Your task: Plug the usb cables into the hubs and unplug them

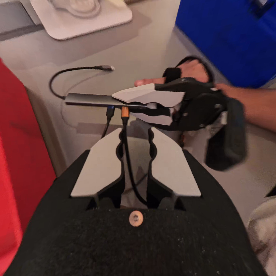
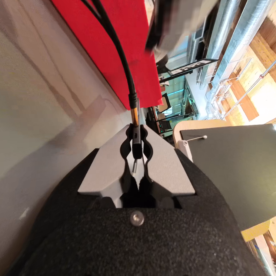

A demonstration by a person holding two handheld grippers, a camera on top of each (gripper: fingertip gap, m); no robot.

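Note:
A slim grey USB hub (image 1: 89, 99) is held level above the pale table (image 1: 134, 52). My right gripper (image 1: 127, 104) comes in from the right and is shut on the hub's right end. In the right wrist view this gripper (image 2: 135, 128) clamps the hub's end (image 2: 136, 141). A blue plug (image 1: 110, 111) and an orange plug (image 1: 125, 112) sit in the hub's near side. The orange plug's black cable (image 1: 130, 164) hangs down between the fingers of my left gripper (image 1: 135, 131), which is open and below the hub. The hub's own lead ends in a free plug (image 1: 107, 68).
A red panel (image 1: 17, 119) stands close on the left and also shows in the right wrist view (image 2: 112, 52). A white stand base (image 1: 80, 16) is at the back. A blue object (image 1: 224, 37) is at the upper right. A person's hand (image 1: 194, 71) holds the right gripper. Tip to tip, the grippers are about 8 cm apart.

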